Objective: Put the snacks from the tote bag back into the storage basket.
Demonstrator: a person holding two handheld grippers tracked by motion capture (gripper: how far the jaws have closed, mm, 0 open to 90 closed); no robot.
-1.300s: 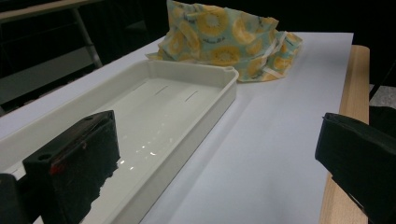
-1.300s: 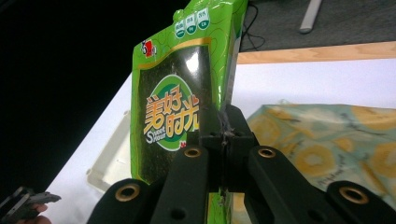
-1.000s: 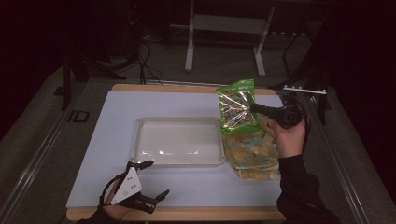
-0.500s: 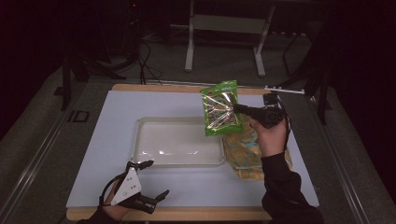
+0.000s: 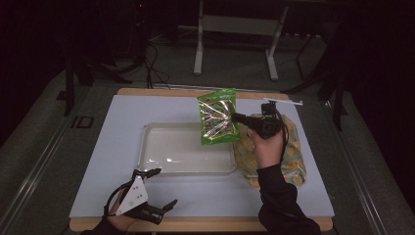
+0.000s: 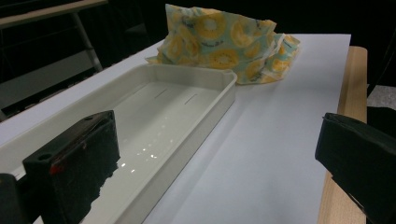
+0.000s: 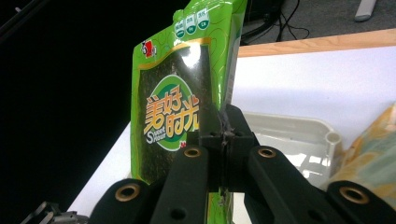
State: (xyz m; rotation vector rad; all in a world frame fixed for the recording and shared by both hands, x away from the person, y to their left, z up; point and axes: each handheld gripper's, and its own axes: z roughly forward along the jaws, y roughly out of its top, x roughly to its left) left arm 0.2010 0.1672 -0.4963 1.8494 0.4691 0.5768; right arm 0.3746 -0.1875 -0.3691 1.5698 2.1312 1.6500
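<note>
Right gripper (image 5: 234, 117): held in the person's right hand (image 5: 266, 147) above the right end of the tray; its jaws are pressed together on the edge of the green packet; in the right gripper view (image 7: 224, 133) the two black jaws meet with the packet's seam pinched between them

Green glossy foil snack packet with a dark window and orange lettering (image 5: 218, 123): lifted clear of the table, hanging upright from the right gripper; it sits over the tray's right end in the high view; its printed face (image 7: 173, 107) shows in the right gripper view

Shallow white rectangular plastic tray (image 5: 147, 152): lies flat at the middle of the white sheet; nothing lies inside it; in the left gripper view its near rim (image 6: 219, 100) runs off toward the patterned bag

Pale blue-and-yellow patterned soft bag (image 5: 293, 161): lies on the sheet just beside the tray's right end, partly under the right forearm; seen crumpled (image 6: 224, 42) at the far end of the tray

Left gripper (image 5: 156, 193): held low at the near left edge of the table, close to the tray's near left corner; its jaws stand wide apart and hold nothing (image 6: 215, 163)

White sheet (image 5: 98, 161): covers the wooden table top (image 5: 195, 225); a strip of wood shows at the near and far edges
</note>
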